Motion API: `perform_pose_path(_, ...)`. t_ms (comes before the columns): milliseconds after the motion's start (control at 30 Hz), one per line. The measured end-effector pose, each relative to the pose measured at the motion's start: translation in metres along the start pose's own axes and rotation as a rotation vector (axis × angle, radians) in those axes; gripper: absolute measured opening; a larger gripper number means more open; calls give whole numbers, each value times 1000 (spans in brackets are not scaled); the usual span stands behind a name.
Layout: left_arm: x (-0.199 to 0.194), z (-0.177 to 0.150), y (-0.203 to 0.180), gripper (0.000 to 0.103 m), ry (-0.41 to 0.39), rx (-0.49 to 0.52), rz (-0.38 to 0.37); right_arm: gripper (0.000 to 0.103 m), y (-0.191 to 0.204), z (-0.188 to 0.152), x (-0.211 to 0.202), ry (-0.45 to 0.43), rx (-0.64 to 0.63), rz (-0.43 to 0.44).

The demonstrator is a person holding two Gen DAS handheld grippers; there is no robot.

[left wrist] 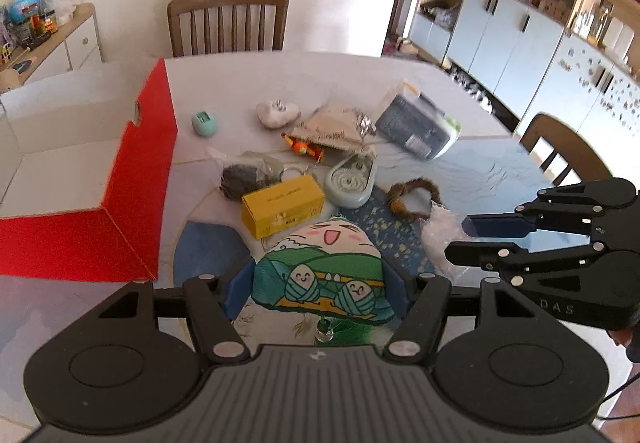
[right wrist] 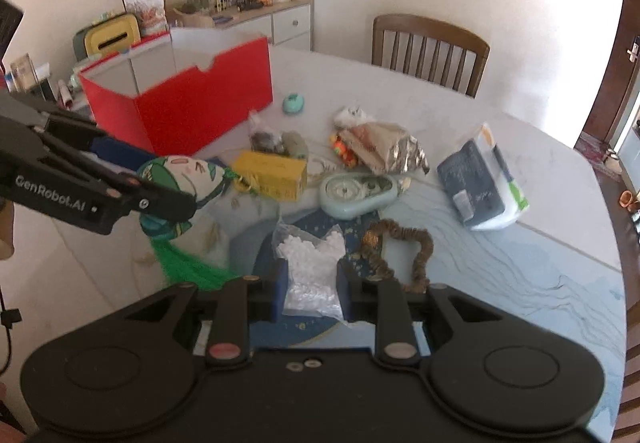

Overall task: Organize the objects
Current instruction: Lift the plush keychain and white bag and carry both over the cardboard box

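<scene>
Left gripper (left wrist: 320,285) clamped on a plush dumpling charm (left wrist: 324,271) — blue pads pressing its green sides, smiling face up, green tassel (right wrist: 182,263) hanging beneath, lifted clear of the table (left wrist: 500,171). Red box (left wrist: 132,179) standing open at far left, white inside, just beside the held charm in the left wrist view. Right of the box on the tabletop: a small mint gadget (left wrist: 205,123), a dark lump in a clear bag (left wrist: 246,177), a yellow carton (left wrist: 284,205) touching that bag, a white fluffy clip (left wrist: 278,113). Further right, a pale green tape dispenser (left wrist: 352,179) near the carton, an orange toy (left wrist: 302,147) tucked under a crumpled foil pouch (left wrist: 340,129), a brown scrunchie (left wrist: 414,199), then a grey packet in plastic wrap (left wrist: 420,125) toward the far edge. Wooden chair (left wrist: 228,21) behind the table.

Right gripper (right wrist: 312,283) pinched on a clear bag of white pellets (right wrist: 312,263) — narrow gap, bag squeezed between the blue pads, scrunchie lying just beside its right finger. Held above a blue patch on the tabletop.
</scene>
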State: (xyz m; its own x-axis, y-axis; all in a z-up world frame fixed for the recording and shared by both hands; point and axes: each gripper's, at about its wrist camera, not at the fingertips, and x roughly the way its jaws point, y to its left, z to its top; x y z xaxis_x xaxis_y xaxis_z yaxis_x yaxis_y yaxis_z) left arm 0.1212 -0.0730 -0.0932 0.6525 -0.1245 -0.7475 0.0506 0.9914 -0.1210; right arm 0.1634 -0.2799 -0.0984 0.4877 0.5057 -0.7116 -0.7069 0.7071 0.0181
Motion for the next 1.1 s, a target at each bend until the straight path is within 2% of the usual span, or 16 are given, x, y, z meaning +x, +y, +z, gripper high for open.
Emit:
perform_pose_path(267,-49,25,13,66,-76,-21,26,24,1,42,-25,-47,19,75)
perform_pose_path(500,-85,62,53,66,-126,-29,64,24,23,95,-27,-68,-15,130)
perform_pose_path(800,-108,97,132,67,-148,-4,100,24,79,162,4,-76,-34,141)
perform_pose_path(1100,-106,123,213,67,-152,9,178,24,133,210,57,-66,-53,131)
